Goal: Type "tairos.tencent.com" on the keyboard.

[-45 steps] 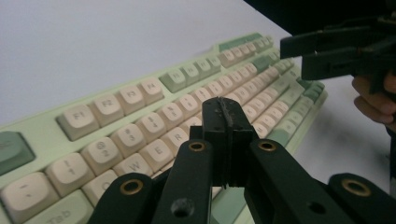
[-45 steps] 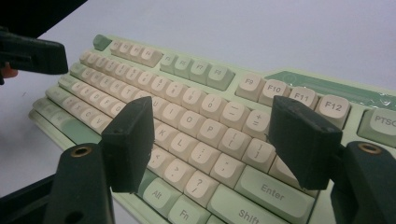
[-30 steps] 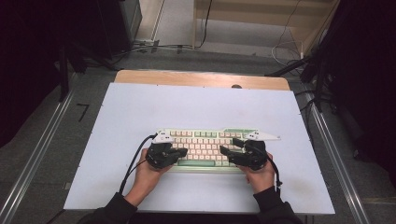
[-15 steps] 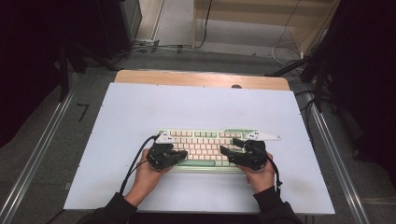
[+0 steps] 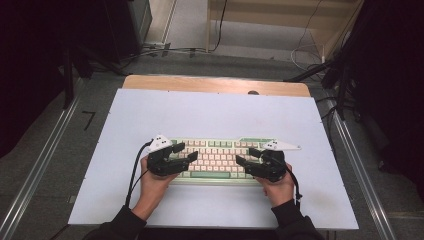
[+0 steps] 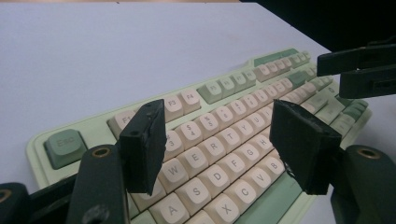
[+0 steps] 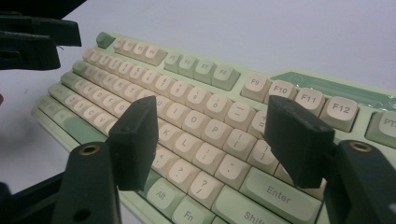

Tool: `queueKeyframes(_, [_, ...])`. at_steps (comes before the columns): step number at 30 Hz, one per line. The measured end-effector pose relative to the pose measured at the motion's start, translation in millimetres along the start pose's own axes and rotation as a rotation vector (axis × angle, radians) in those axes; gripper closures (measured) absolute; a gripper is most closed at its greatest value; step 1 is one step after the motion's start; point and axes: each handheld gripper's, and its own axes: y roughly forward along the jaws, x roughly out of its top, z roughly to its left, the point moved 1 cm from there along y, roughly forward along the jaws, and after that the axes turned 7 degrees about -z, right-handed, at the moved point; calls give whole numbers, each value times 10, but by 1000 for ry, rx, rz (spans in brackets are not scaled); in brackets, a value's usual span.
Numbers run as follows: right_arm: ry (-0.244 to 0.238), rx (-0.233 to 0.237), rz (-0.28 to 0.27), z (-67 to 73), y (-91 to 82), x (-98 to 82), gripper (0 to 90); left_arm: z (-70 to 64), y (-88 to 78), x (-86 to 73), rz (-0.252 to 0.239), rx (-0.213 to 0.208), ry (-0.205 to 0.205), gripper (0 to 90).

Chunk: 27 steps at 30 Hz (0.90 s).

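A pale green keyboard (image 5: 215, 152) with cream keys lies on the white table top, near the front. My left gripper (image 5: 189, 151) hovers over its left end, above the letter keys (image 6: 219, 172). Its jaws have just been opening and stand apart with nothing between them. My right gripper (image 5: 245, 155) hovers over the right end, near the Enter key (image 7: 275, 191). Its jaws have just been closing a little but still stand wide, holding nothing. Each gripper view shows the other gripper farther off: the right gripper (image 6: 357, 70) and the left gripper (image 7: 32, 39).
The white table top (image 5: 215, 110) has bare room behind and beside the keyboard. A wooden strip (image 5: 210, 84) runs along its far edge. Metal rails (image 5: 45, 160) flank the table, and cables lie on the floor beyond.
The left gripper's jaws have spread apart from shut. Both hands have stayed over the keyboard's ends.
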Motion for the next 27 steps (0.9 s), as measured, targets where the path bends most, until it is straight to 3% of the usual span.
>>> queueKeyframes(5, [-12,24,-10,11,8,39,586,1,-1,-5,-9,4,-2,381])
queueKeyframes(10, [-71,29,24,75,105,44,873,8,5,-12,-7,5,-4,396])
queueKeyframes(20, [-122,33,89,186,372,53,876,11,19,-20,0,0,-12,399])
queueKeyframes(27, [-114,9,103,160,421,43,876,11,26,-25,7,-2,-13,400])
